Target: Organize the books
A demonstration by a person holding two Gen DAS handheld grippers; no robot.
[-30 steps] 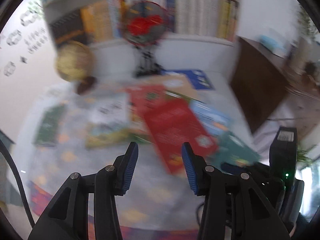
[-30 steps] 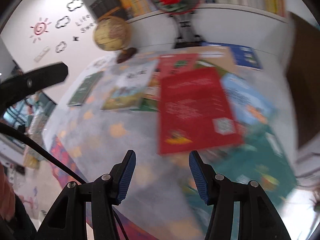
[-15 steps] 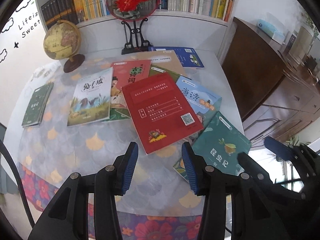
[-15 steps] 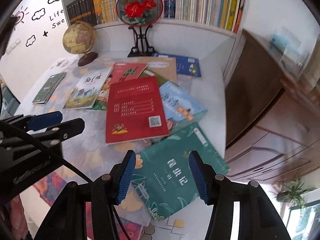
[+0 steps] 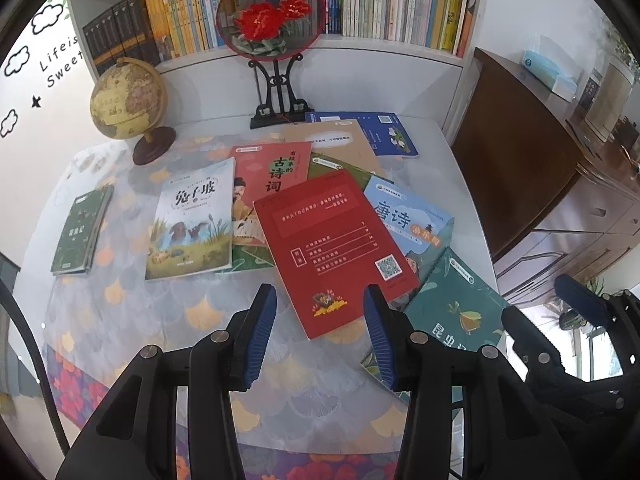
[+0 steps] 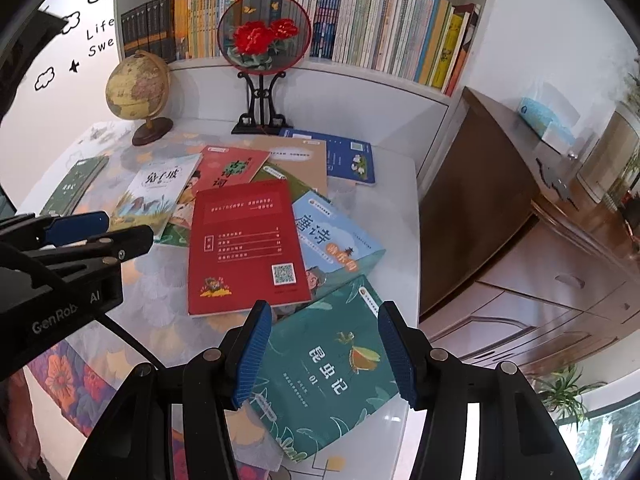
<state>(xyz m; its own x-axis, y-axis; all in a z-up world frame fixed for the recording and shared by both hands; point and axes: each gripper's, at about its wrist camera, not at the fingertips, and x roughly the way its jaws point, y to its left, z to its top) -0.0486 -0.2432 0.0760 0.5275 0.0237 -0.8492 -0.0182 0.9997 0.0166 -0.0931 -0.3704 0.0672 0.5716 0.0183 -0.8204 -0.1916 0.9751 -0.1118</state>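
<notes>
Red and teal covers now read sharply where a second ago both views were smeared, so both hands have steadied above the surface (image 5: pixel 132 320). The left hand-held gripper (image 5: pixel 318 330) hovers apart and empty over the red book (image 5: pixel 332 248); the right hand-held gripper (image 6: pixel 326 356), likewise apart and empty, frames the teal book (image 6: pixel 332 364) at the near right edge. No book is gathered yet; all lie scattered.

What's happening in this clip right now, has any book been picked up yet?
Not yet. A person holds two grippers above a table strewn with overlapping books. The left gripper hangs open over the near edge of the red book, and the right gripper hangs open over the teal book. Neither touches anything. A small green book lies apart on the left, and a globe stands behind.
</notes>
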